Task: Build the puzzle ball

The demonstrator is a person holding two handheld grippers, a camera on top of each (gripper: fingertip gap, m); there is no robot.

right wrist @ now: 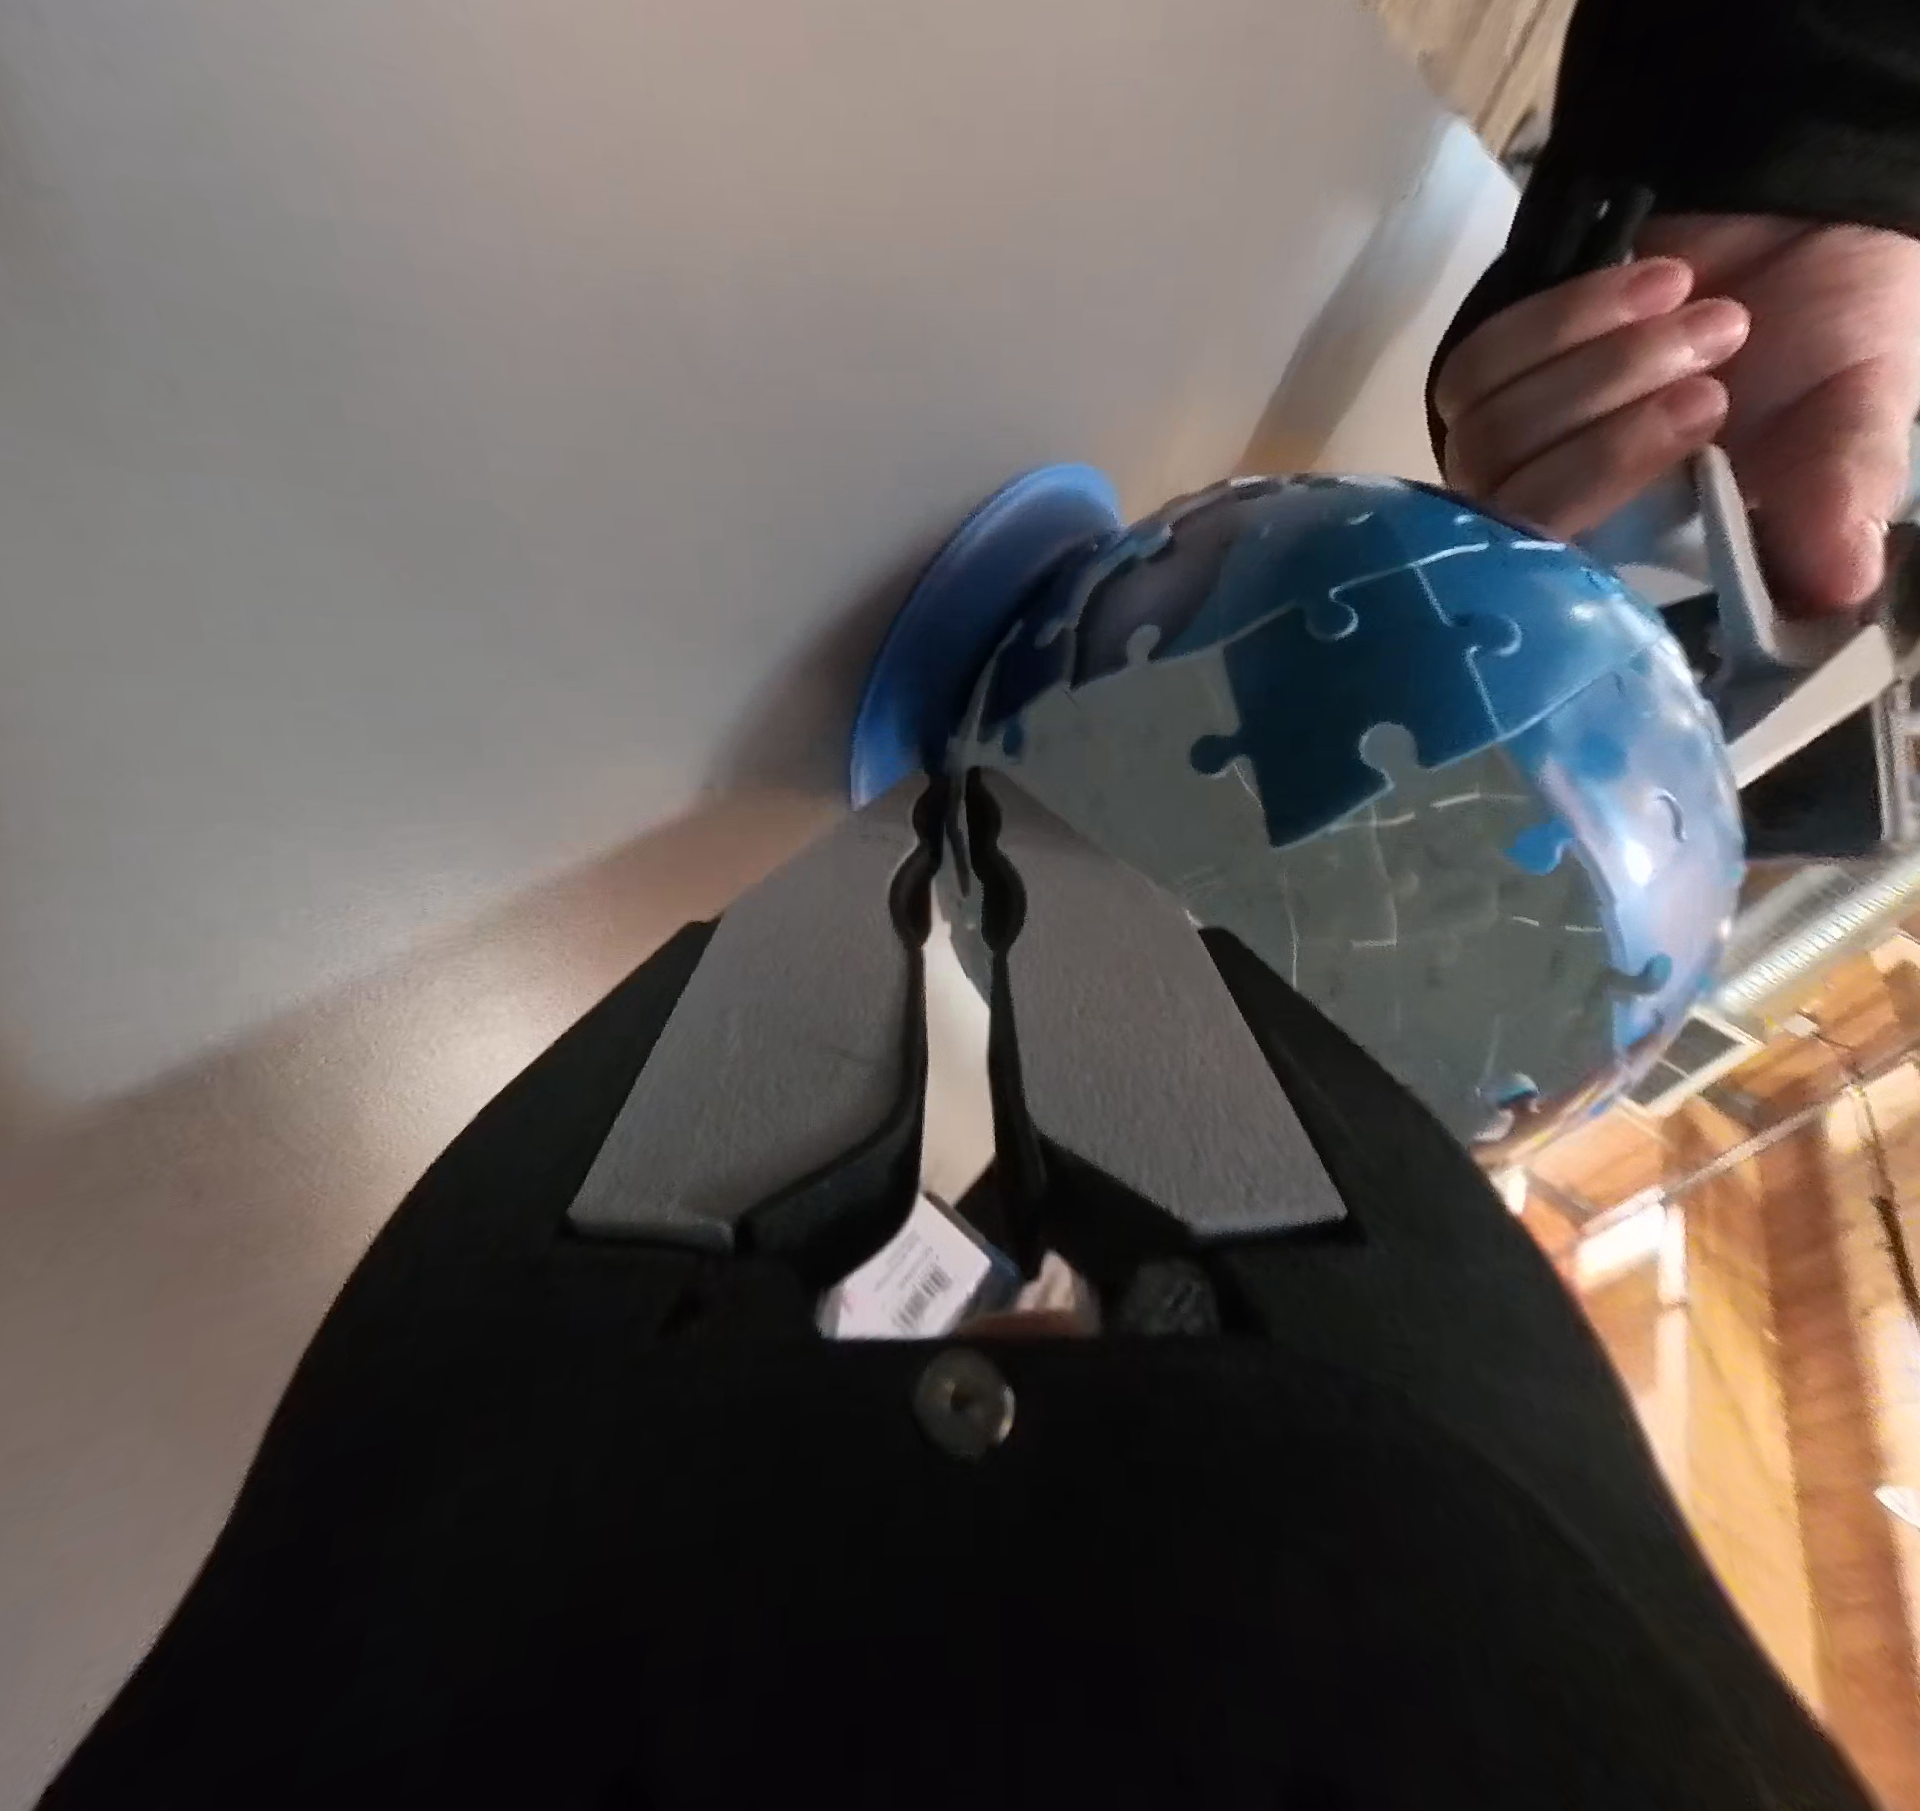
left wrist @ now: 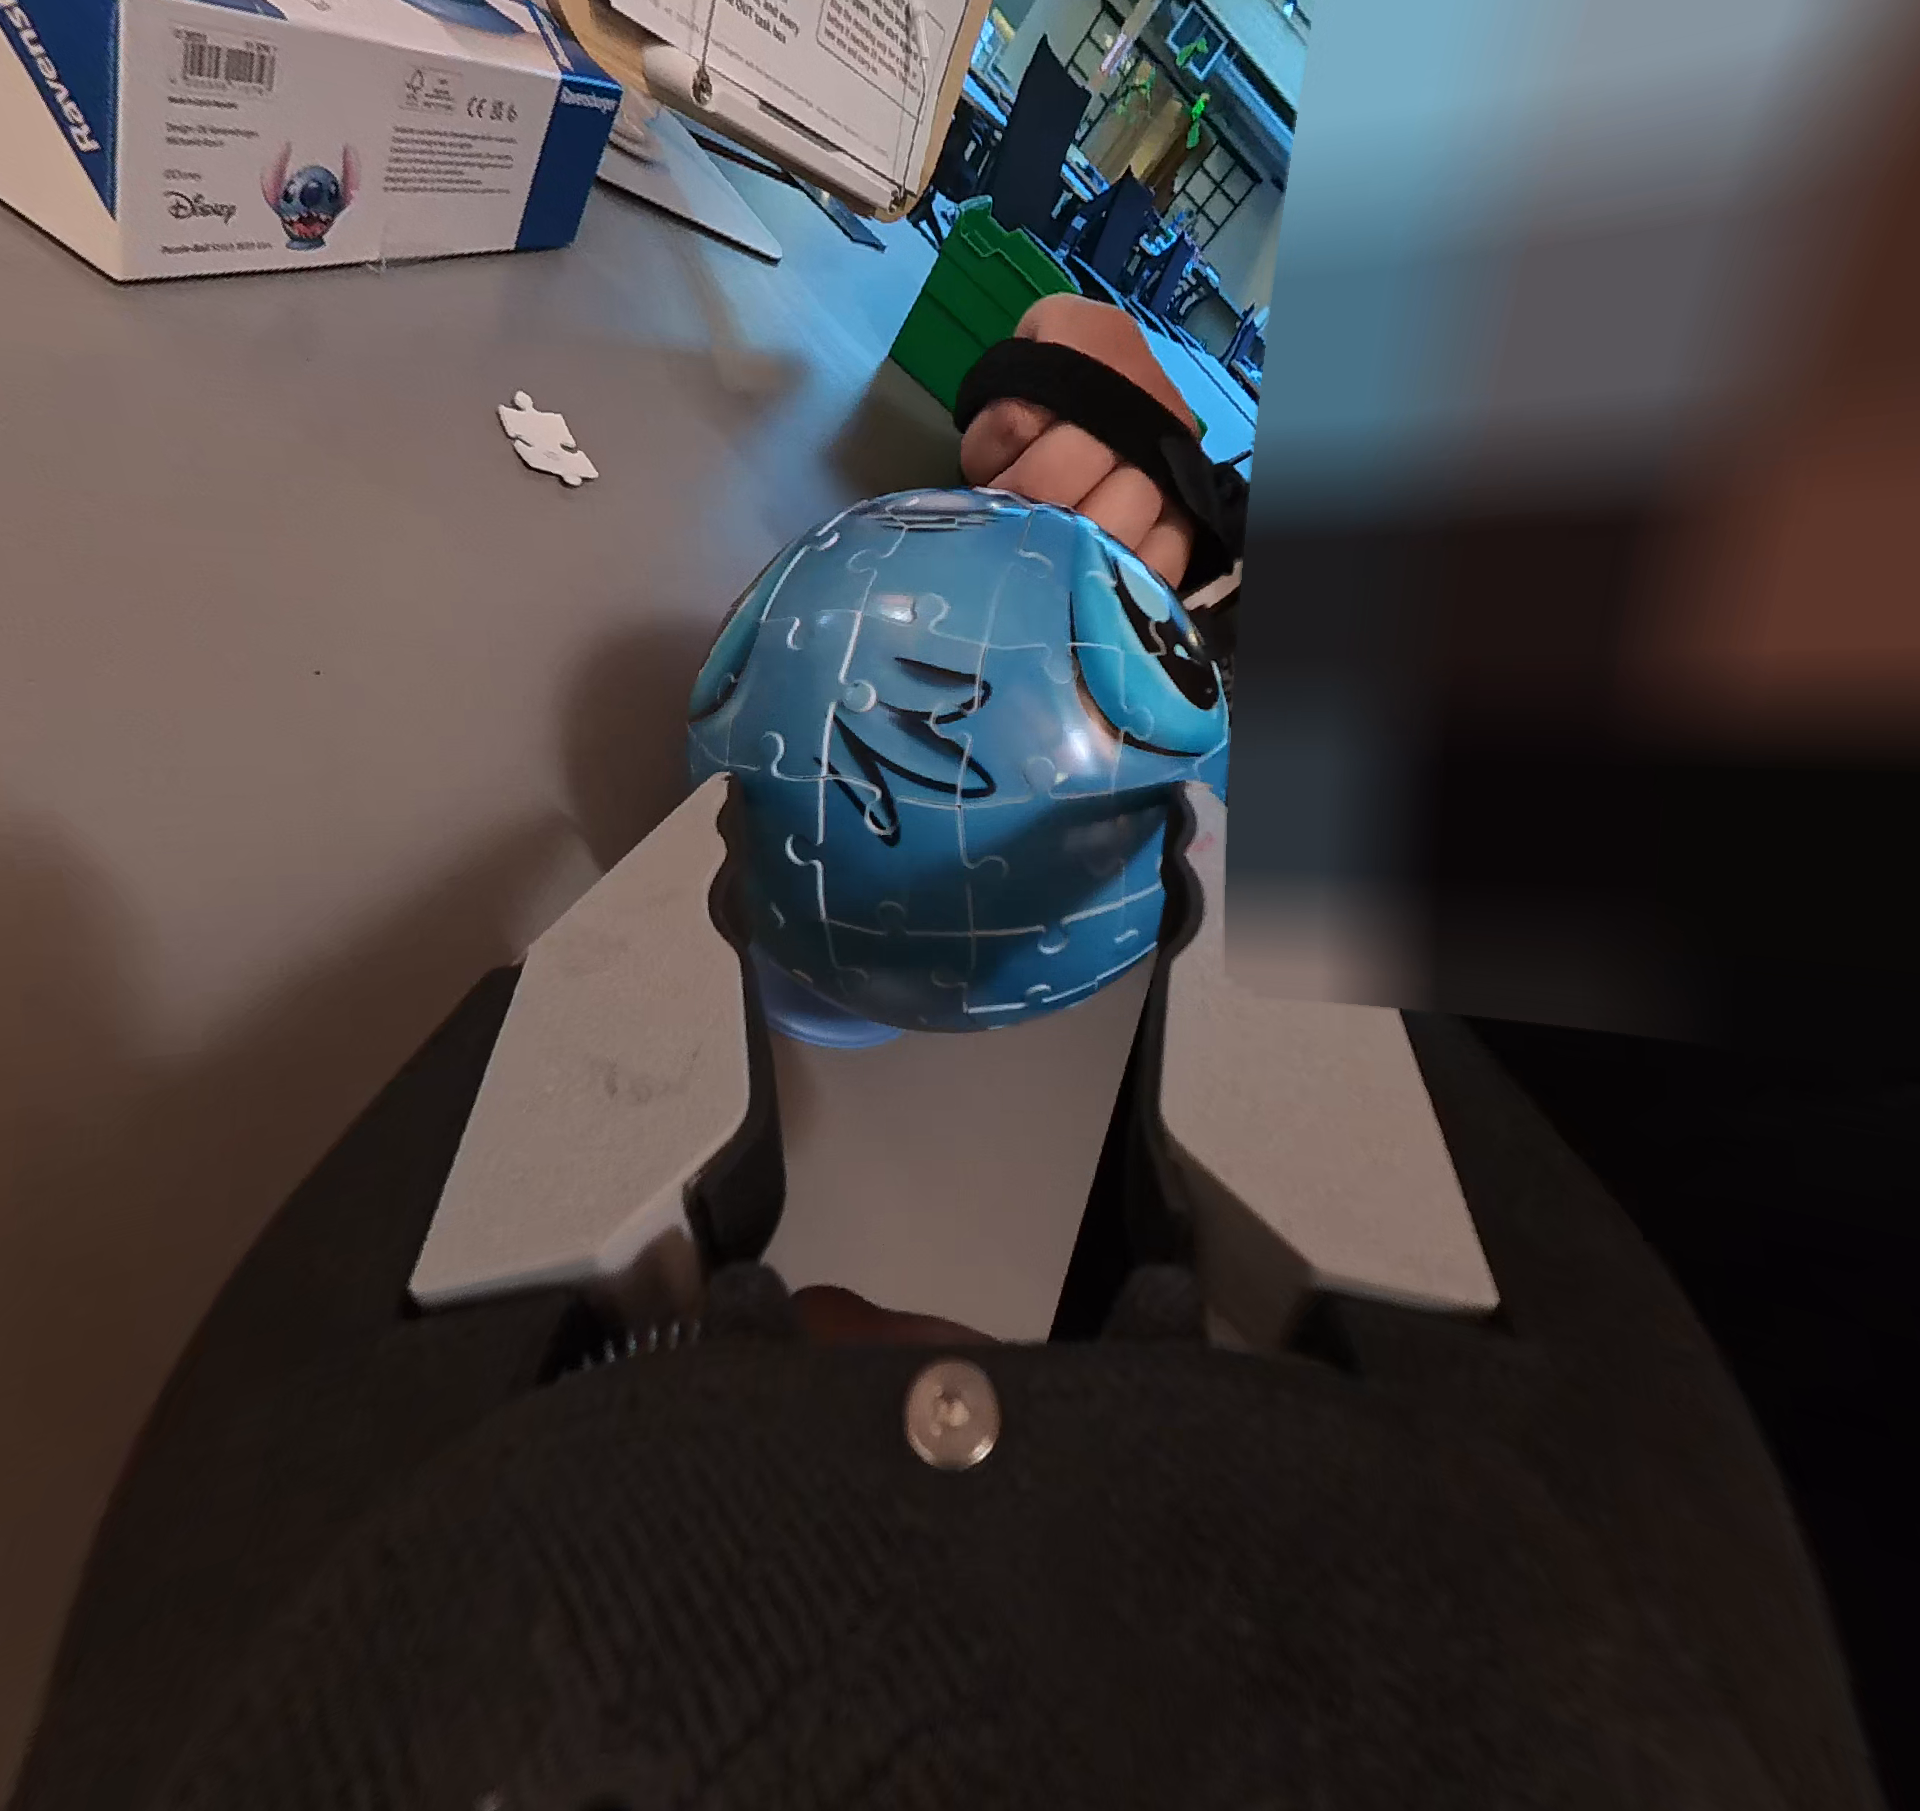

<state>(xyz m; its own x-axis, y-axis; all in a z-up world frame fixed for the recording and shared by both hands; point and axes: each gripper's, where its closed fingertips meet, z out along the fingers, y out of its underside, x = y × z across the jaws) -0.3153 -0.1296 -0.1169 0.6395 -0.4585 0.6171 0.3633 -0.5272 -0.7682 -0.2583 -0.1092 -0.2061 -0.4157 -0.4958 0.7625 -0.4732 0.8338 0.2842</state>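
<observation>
Closest to my left camera, the left gripper [left wrist: 961, 826] is spreading its grey fingers [left wrist: 623, 1023] wide around the lower half of the puzzle ball [left wrist: 961, 753], and both inner pads are pressing against its sides, so I am reading it as clamped on the ball. I am seeing the ball held up off the grey table [left wrist: 312, 722], its blue printed face with one big dark eye turned toward the lens, and a pale blue stand [left wrist: 821, 1018] is peeking out beneath it. One loose white puzzle piece [left wrist: 548, 438] is lying on the table well apart from the ball, and a blue and white puzzle box [left wrist: 301, 88] is sitting at the far corner beside a wooden board [left wrist: 831, 47] carrying a printed sheet.

From the right camera, the right gripper [right wrist: 956, 816] is drawing its fingers almost together, with only a thin slit between the black pads, and their tips are touching where the stand [right wrist: 935, 618] meets the ball [right wrist: 1403, 805]; whether I am pinching a piece there I cannot tell. Behind the ball, a hand [right wrist: 1662, 390] is gripping the other tool
</observation>
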